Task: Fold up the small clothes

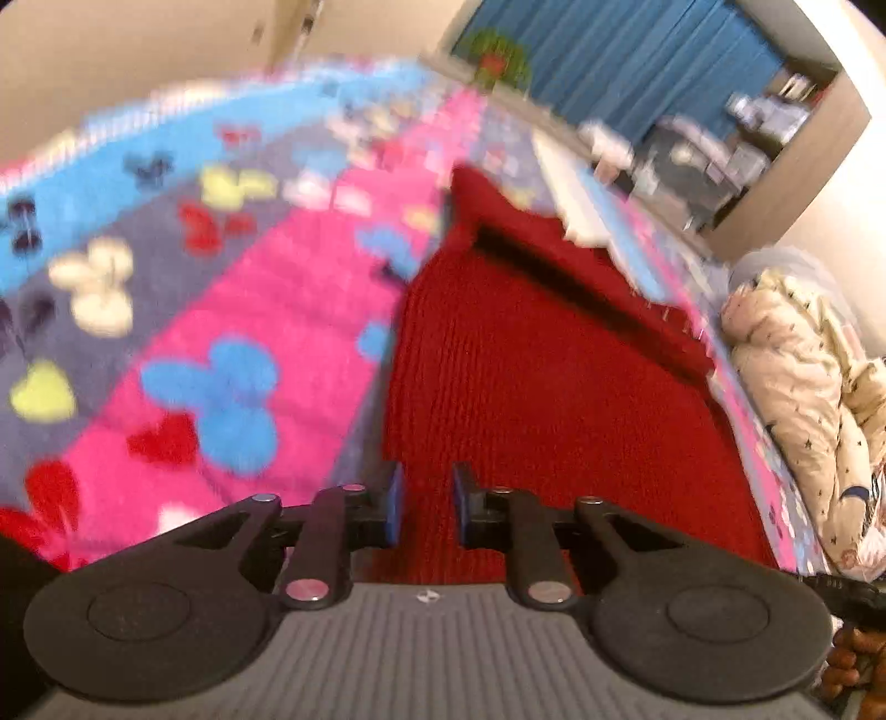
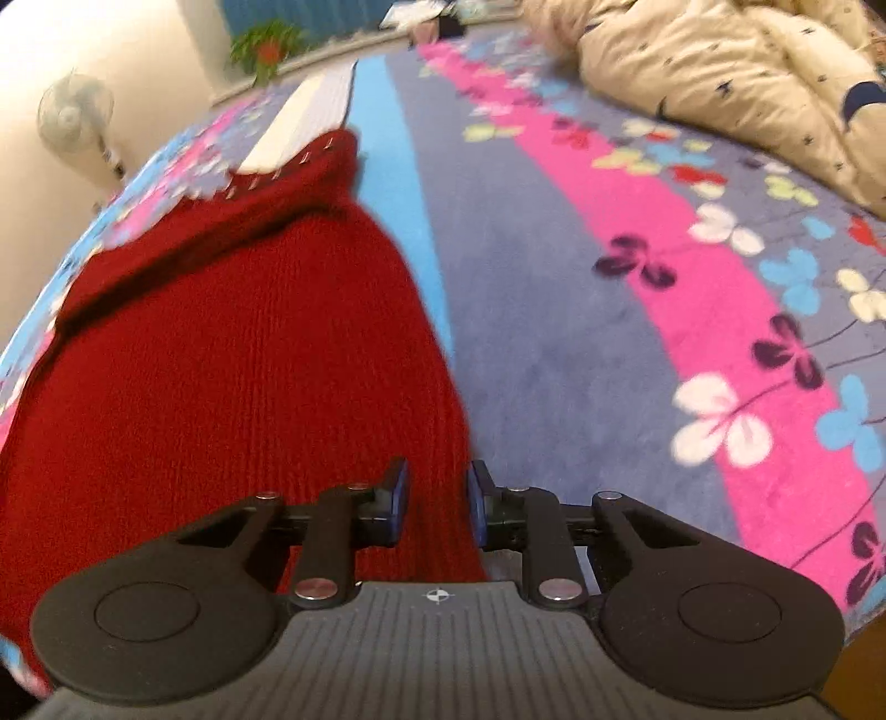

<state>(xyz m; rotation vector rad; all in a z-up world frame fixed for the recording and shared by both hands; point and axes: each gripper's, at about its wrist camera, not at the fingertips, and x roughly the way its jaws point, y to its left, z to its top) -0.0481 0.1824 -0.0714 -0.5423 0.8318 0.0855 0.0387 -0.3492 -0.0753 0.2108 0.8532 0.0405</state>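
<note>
The left gripper (image 1: 426, 504) filled the bottom of its wrist view, its blue pads (image 1: 394, 501) standing a narrow gap apart with the near edge of a red knitted garment (image 1: 531, 399) showing between them; whether the pads pinched the knit could not be told. The garment spread from the lower centre of that frame up toward the centre, lying on a fleece blanket (image 1: 232, 310) striped pink, blue and grey with butterfly shapes. A cream star-printed quilt (image 1: 797, 387) was bunched at the right edge, and blue curtains (image 1: 626, 50) hung at the top.

In the right wrist view the right gripper (image 2: 437, 507) sat low in the frame, its pads also slightly apart over the garment's right border (image 2: 437, 471), grip likewise unclear. The red knit covered the left half of that frame, and the blanket's pink band (image 2: 692, 288) ran down the right. A potted plant (image 2: 268, 47) and a fan (image 2: 75, 119) stood at upper left.
</note>
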